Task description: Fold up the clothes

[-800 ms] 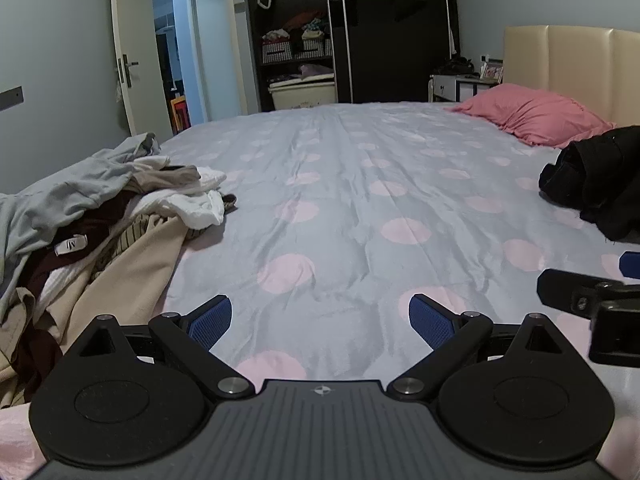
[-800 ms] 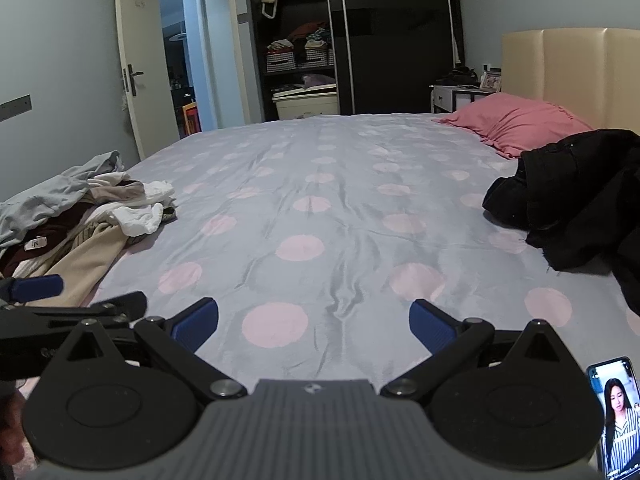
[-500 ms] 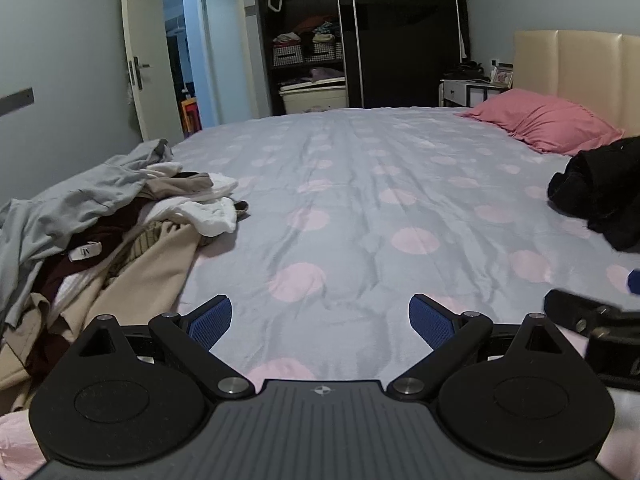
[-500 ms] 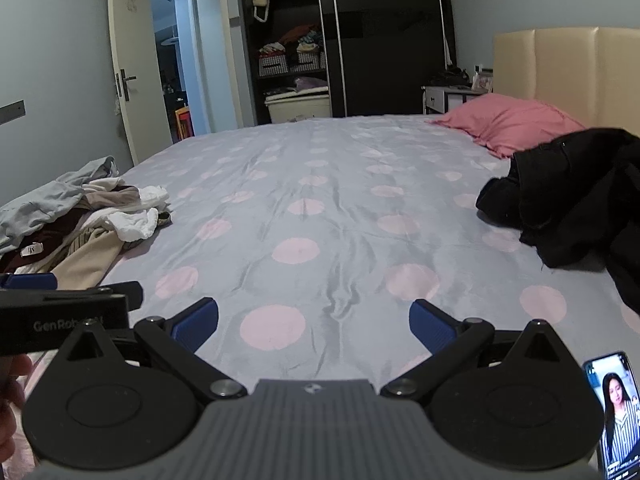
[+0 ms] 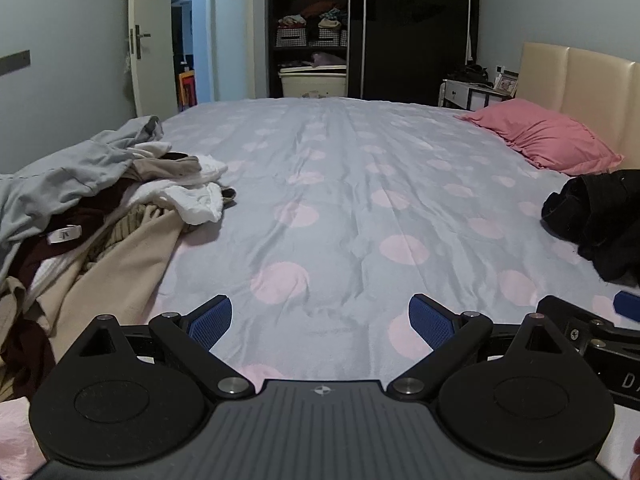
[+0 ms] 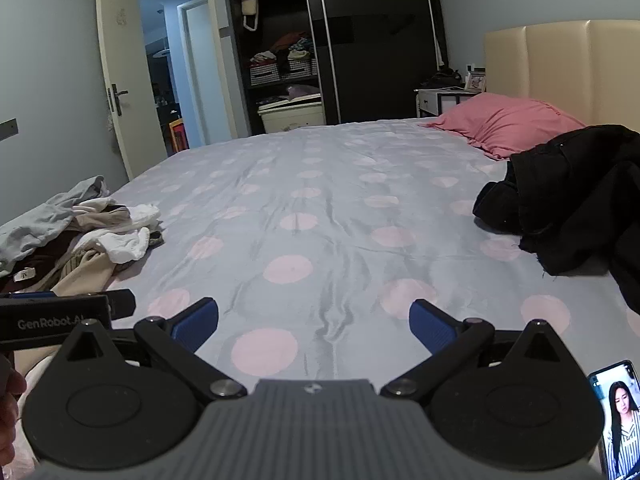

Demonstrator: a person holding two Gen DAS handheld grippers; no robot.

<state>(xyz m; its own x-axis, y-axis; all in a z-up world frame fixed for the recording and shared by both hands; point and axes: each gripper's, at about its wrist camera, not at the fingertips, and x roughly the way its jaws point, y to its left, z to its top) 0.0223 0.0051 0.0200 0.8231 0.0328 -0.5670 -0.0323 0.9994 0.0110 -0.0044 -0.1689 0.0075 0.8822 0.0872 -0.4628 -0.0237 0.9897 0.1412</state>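
Note:
A heap of unfolded clothes (image 5: 92,208), grey, white, beige and maroon, lies on the left side of the bed; it also shows in the right wrist view (image 6: 76,236). A black garment (image 6: 568,200) lies crumpled on the right side, also seen in the left wrist view (image 5: 596,216). My left gripper (image 5: 320,320) is open and empty above the near edge of the bed, apart from the heap. My right gripper (image 6: 314,322) is open and empty above the near middle of the bed, left of the black garment.
The bed (image 5: 344,184) has a grey sheet with pink dots. A pink pillow (image 5: 540,140) lies by the beige headboard (image 6: 560,64). A phone (image 6: 618,416) lies at the near right corner. A dark wardrobe (image 6: 320,40) and an open door (image 6: 120,92) stand beyond the bed.
Both grippers have risen and tilted up a little, so the room shows higher. Both stay open and empty. The clothes have not moved.

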